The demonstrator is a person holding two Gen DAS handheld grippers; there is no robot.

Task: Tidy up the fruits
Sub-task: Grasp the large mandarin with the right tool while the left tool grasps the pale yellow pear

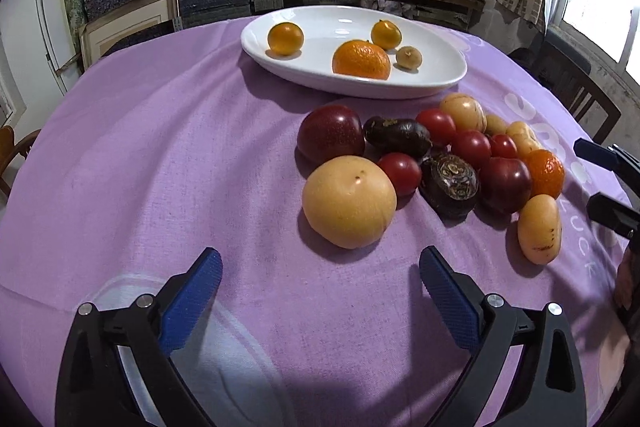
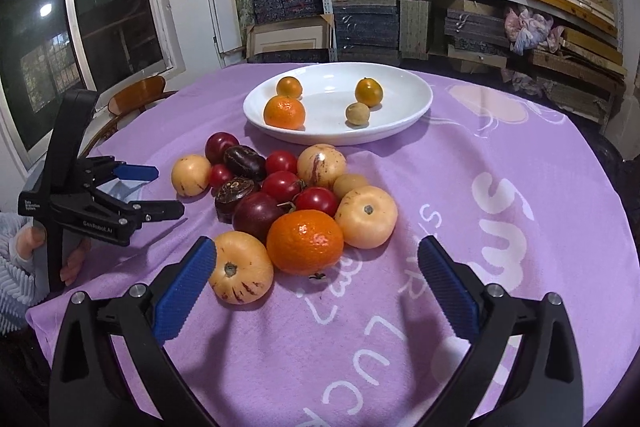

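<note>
While both grippers hang over the purple tablecloth (image 2: 460, 163) with nothing between their fingers, the sorting is only partly done: the white dish (image 2: 400, 131) beyond the pile holds an orange, two small kumquat-like fruits and one small tan fruit, and the heap of fruit (image 2: 296, 203) remains on the cloth. The right gripper (image 2: 316, 263) has its jaws spread wide, and just ahead of it, nearest the fingertips, sits the large orange (image 2: 305, 242), touching a pale yellow speckled fruit (image 2: 240, 273) beside the left finger. The left gripper (image 1: 320, 267), likewise wide apart and empty, faces a big pale yellow fruit (image 1: 349, 201) just ahead and slightly to its right. A sensible next pick for the right gripper appears to be the orange, since a similar one already lies in the dish. To do it well, the jaws should straddle the fruit across its widest part, coming down from above so the left finger slips between it and the speckled neighbour without nudging the cherry tomatoes (image 2: 316, 200) behind. A gentle squeeze is best; round, smooth skin could roll or squirt out.
</note>
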